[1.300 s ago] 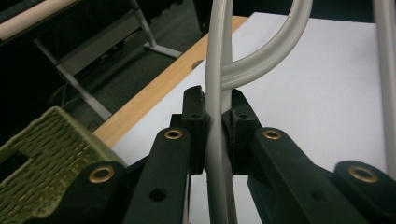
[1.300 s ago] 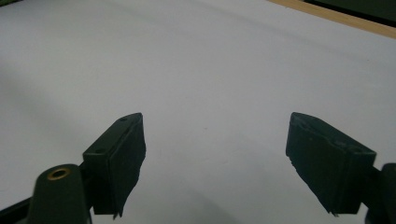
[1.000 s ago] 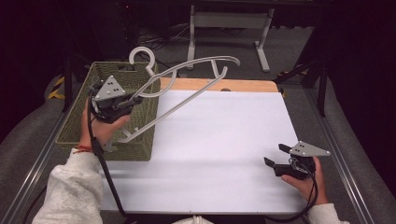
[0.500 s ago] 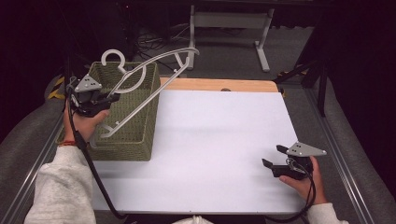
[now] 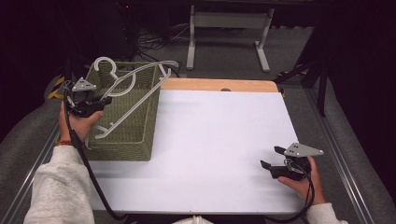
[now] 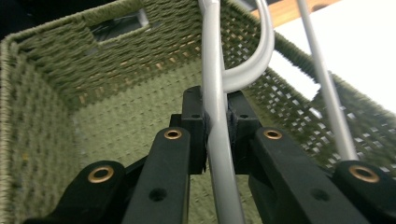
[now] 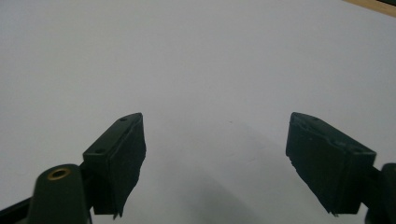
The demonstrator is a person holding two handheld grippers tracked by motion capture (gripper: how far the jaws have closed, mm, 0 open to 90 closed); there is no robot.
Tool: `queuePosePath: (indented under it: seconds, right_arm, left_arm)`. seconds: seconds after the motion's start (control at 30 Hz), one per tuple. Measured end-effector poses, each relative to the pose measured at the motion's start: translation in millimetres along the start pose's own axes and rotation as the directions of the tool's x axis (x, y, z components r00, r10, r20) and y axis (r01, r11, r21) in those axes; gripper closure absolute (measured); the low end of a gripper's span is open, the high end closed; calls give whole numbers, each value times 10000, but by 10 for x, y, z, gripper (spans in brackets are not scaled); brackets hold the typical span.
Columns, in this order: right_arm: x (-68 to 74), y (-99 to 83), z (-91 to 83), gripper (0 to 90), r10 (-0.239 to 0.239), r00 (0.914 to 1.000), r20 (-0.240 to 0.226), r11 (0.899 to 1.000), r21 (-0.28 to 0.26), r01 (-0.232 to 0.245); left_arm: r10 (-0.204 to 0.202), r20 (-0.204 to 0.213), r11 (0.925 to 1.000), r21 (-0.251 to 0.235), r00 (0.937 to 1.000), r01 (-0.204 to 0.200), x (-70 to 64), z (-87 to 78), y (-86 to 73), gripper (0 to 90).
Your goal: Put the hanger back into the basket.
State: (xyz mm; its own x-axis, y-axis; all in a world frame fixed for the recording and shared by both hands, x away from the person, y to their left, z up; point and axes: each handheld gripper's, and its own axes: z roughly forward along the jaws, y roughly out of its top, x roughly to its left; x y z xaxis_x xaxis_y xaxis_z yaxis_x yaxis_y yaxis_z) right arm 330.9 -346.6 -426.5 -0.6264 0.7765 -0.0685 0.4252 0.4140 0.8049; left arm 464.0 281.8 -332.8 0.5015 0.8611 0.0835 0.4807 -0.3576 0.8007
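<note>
Over the basket [image 5: 135, 135] now, hanger [image 5: 135, 86] lower.

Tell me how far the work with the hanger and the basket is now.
Done: the left hand-held gripper is shut on the hanger. In hand: the hanger hangs over the green basket, not yet laid inside. Left: lowering and releasing it. The right hand-held gripper is open, idle on the white table.

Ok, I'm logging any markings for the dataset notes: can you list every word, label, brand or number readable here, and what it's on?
None: no readable text in any view.
The white hanger, held in the left gripper: no print visible.
The green woven basket: no tag visible.
The right gripper and its grey plate: no lettering visible.
The white tabletop: unmarked.
</note>
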Motion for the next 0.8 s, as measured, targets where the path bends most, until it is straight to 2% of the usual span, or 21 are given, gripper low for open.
queuePosePath:
  seconds: [0.03,0.07,0.13,0.2,0.23,0.3,0.33,0.37,0.4,0.43,0.5,0.53,0.57,0.6,0.63,0.67,0.7,0.73,0.8]
  right_arm:
    - [3,1,2,208,-15,10000,-12,10000,25,15]
    - [5,0,5,208,-15,10000,-52,10000,30,15]
    - [13,1,11,210,-68,9999,-93,9999,81,69]
    - [16,1,11,210,-70,9999,-118,9999,81,71]
    - [16,1,11,210,-70,9999,-118,9999,81,71]
    - [14,0,19,210,-68,9998,-162,9998,159,71]
    - [15,0,23,210,-66,9998,-179,9998,165,69]
    - [17,2,26,210,-110,9998,-187,9997,207,114]
    - [21,3,28,210,-131,9997,-194,9997,218,136]
    - [22,5,29,210,-122,9997,-196,9997,198,126]
    - [24,10,31,211,-120,9997,-228,9997,198,124]
    - [25,11,33,211,-131,9997,-222,9997,214,136]
    - [25,11,33,211,-131,9997,-222,9997,214,136]
    - [26,12,35,211,-131,9996,-239,9997,215,136]
    - [26,14,37,212,-141,9995,-267,9996,224,147]
    - [27,16,42,212,-154,9995,-261,9996,245,160]
    - [27,16,43,212,-158,9995,-270,9996,244,164]
    - [28,16,45,212,-163,9994,-290,9996,247,170]
    - [30,16,51,212,-162,9993,-335,9995,261,170]
  left_arm:
    - [-8,-37,9998,187,10000,9,3,12,8,809]
    - [17,-322,9993,374,9995,-5,8,24,16,809]
    - [-55,-402,9989,464,9992,74,30,24,17,809]
    - [-369,-405,9984,405,9985,386,107,6,6,809]
    - [-369,-405,9984,405,9985,386,107,6,6,809]
    - [-564,-646,9958,681,9963,608,160,12,-19,809]
    - [-824,-849,9927,811,9930,893,190,25,-48,808]
    - [-1064,-790,9897,876,9912,1132,220,33,-75,806]
    - [-1404,-486,9859,847,9889,1441,260,44,-113,801]
    - [-1462,-361,9840,980,9886,1491,279,60,-142,790]
    - [-1373,-226,9781,1546,9903,1392,286,124,-189,744]
    - [-1373,-226,9781,1546,9903,1392,286,124,-189,713]
    - [-1338,-297,9736,1828,9906,1370,286,157,-207,713]
    - [-1322,-587,9710,1929,9895,1412,285,178,-219,629]
    - [-1184,-554,9684,2141,9914,1276,291,193,-227,588]
    - [-1098,-594,9643,2358,9922,1208,288,209,-228,587]
    - [-796,-938,9656,2398,9924,1001,287,204,-220,559]
    - [-550,-1245,9650,2481,9907,848,282,203,-214,495]
    - [-550,-1289,9631,2547,9901,866,293,203,-212,372]
